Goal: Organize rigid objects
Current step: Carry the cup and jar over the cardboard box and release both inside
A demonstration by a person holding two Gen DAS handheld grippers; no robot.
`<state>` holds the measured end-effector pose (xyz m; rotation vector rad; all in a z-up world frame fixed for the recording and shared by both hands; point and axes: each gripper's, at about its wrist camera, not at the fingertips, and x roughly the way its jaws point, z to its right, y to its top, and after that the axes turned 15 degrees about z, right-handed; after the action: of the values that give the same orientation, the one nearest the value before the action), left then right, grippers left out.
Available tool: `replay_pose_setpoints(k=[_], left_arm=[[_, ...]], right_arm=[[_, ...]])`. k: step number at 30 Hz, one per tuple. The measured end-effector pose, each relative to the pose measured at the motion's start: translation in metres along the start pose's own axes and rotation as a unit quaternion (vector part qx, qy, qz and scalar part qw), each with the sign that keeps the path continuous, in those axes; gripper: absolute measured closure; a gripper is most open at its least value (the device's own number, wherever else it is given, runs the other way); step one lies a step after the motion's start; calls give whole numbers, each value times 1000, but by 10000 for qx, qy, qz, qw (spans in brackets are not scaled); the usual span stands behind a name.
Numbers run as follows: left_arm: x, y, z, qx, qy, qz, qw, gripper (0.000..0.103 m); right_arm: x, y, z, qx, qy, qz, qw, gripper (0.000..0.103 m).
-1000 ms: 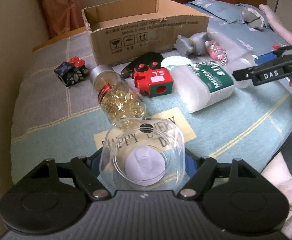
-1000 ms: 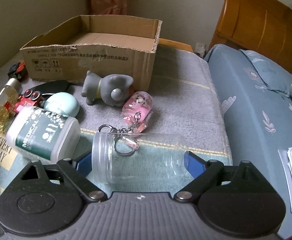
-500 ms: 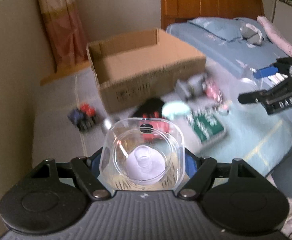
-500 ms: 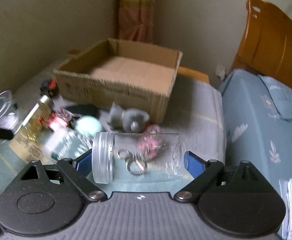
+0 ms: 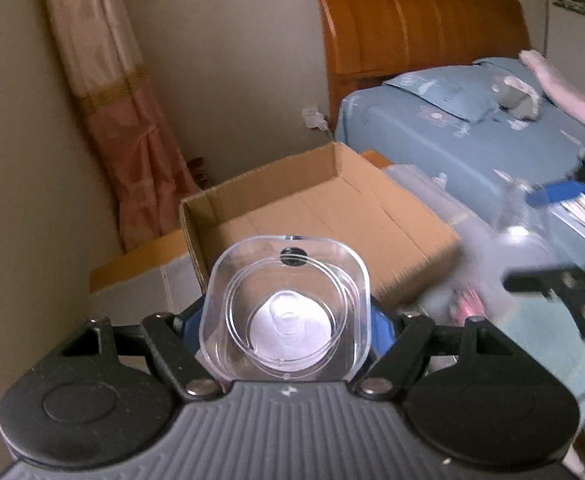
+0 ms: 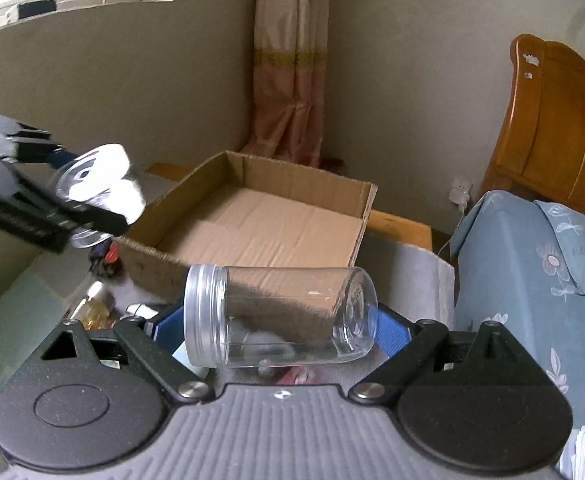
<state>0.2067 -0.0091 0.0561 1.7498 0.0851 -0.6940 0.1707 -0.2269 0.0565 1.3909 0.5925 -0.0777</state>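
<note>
Left wrist view: the left gripper (image 5: pixel 288 320) is closed on a clear square lid (image 5: pixel 286 310), which is held face-on between the blue pads. The box (image 5: pixel 316 216) lies ahead, open at the top, and its floor is seen bare; nothing is stored in it. At the right edge the right gripper (image 5: pixel 548 236) is seen blurred, with a clear jar (image 5: pixel 528 248) carried across its jaws. Pink and grey items below it are too smeared to be identified.

Right wrist view: the right gripper (image 6: pixel 282 320) is clamped on the jar (image 6: pixel 280 316), which is held sideways, its threaded mouth to the left and its base to the right. The jar is judged empty and uncapped; shapes seen through it lie on the bedding beneath. The box (image 6: pixel 252 220) stands beyond it, and again no contents are visible. The left gripper (image 6: pixel 92 204) is recorded at the left with the lid (image 6: pixel 96 184) in its jaws, well apart from the jar.

Progress: the task is judged at an early stage. 2 items are in hand and none is boxed. A capsule bottle (image 6: pixel 92 308) and a dark toy (image 6: pixel 104 260) are left lying beside the box, with further items partly hidden under the gripper. Whether lid and jar belong together cannot be told.
</note>
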Motion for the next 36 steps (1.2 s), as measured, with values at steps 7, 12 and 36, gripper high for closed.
replay_pose_setpoints(k=[7,12,36], left_arm=[[63,24,-17,-241,42,-147,9996,26],[105,33,-32,-455,224,-219,9985,26],[32,0,-40,-460,479,13,9978,5]], right_arm=[[24,16,17,202,11,-23,9998,8],[34,22,18,158,-67,-7,9999,8],[94,30,17,271,175,-314,9990,8]])
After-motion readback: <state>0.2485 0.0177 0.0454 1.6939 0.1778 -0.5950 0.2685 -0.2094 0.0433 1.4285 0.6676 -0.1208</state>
